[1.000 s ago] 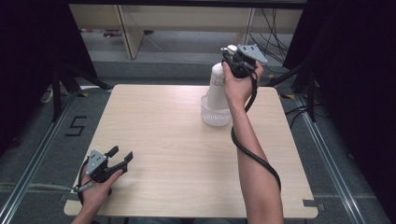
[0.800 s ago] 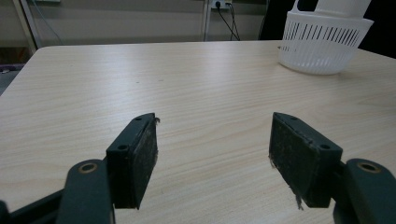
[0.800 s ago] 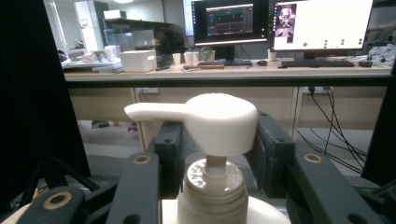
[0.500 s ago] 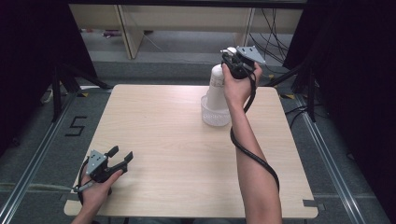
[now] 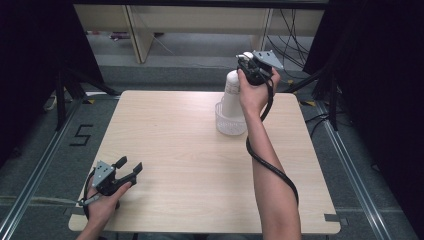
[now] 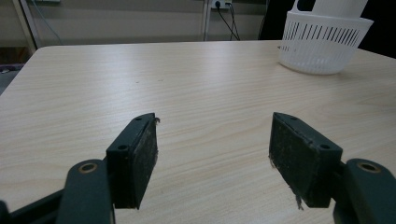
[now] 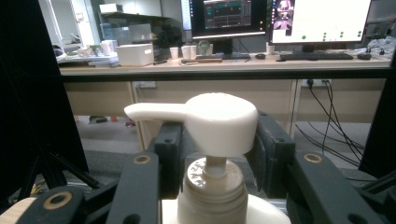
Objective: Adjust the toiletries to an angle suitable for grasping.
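Both tongs are seen from the high view. Right gripper point(image 5: 248, 66) is held raised over the far right part of the table point(image 5: 175, 150), its jaws clamped on the head of a white pump bottle point(image 5: 232, 95). The bottle is smooth, rounded plastic, and its base stands inside a small white basket point(image 5: 230, 125) with slotted walls. A black cable is draped along the right forearm. Left gripper point(image 5: 129, 167) is held low at the near left corner of the table, jaws spread, nothing between them. The tabletop is pale wood-grain laminate, square with rounded corners.

From the left gripper view, two black pads point(image 6: 144, 158), flat and roughly textured with frayed edges, are seen standing wide apart above bare wood grain. The basket point(image 6: 322, 42) is noted far off at upper right, round, tapering downward, ribbed with thin vertical slots; the bottle's lower body point(image 6: 338, 7) rises from it.

From the right gripper view, the pump head point(image 7: 219, 123) is seen pinched between the two black pads point(image 7: 275, 149), one on each side. The head is matte white, a rounded disc with a flat spout pointing left. Below it a thin stem and a ridged screw collar point(image 7: 212, 191) are visible.
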Tool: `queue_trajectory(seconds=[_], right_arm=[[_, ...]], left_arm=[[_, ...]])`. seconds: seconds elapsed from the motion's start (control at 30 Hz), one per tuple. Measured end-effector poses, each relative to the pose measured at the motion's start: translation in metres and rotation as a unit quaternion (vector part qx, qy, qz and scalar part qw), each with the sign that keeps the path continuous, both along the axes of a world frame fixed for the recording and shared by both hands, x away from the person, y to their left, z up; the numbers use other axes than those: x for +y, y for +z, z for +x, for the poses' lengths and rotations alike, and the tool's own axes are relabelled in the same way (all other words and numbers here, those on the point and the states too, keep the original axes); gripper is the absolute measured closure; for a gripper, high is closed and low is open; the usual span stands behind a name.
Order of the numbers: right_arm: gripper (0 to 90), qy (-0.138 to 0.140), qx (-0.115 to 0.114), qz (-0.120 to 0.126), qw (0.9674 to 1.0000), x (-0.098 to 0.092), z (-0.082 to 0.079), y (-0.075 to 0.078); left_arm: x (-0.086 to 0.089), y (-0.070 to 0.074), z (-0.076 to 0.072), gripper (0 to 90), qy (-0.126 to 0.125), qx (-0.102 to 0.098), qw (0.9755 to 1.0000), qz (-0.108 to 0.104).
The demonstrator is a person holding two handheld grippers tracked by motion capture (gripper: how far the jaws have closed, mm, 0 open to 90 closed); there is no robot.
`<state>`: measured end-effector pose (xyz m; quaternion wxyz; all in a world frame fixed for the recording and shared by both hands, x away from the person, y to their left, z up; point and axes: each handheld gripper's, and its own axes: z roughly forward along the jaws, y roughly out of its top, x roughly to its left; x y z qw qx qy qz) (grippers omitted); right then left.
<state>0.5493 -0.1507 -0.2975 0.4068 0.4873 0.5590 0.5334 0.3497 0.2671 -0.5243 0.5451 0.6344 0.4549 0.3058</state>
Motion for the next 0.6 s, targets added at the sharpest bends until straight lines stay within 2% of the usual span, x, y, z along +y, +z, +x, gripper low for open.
queue_trajectory(seconds=[0.1,0.23,0.3,0.37,0.6], right_arm=[[60.1,0.000,0.003,0.005,1.0000,0.001,0.000,-0.001],[60.1,-0.002,-0.001,-0.006,1.0000,0.000,0.001,-0.002],[60.1,0.001,0.005,0.002,1.0000,0.001,0.000,-0.003],[60.1,-0.002,0.005,-0.003,1.0000,0.001,0.000,-0.005],[60.1,-0.001,0.013,0.002,0.9999,0.001,0.000,-0.010]], left_arm=[[0.000,0.000,0.000,31.9,0.000,0.000,1.0000,0.000],[0.000,0.000,0.000,31.9,0.000,0.000,1.0000,0.000],[0.000,0.000,0.000,31.9,0.000,0.000,1.0000,0.000],[0.000,0.000,0.000,31.9,0.000,0.000,1.0000,0.000],[0.000,0.000,0.000,31.9,0.000,0.000,1.0000,0.000]])
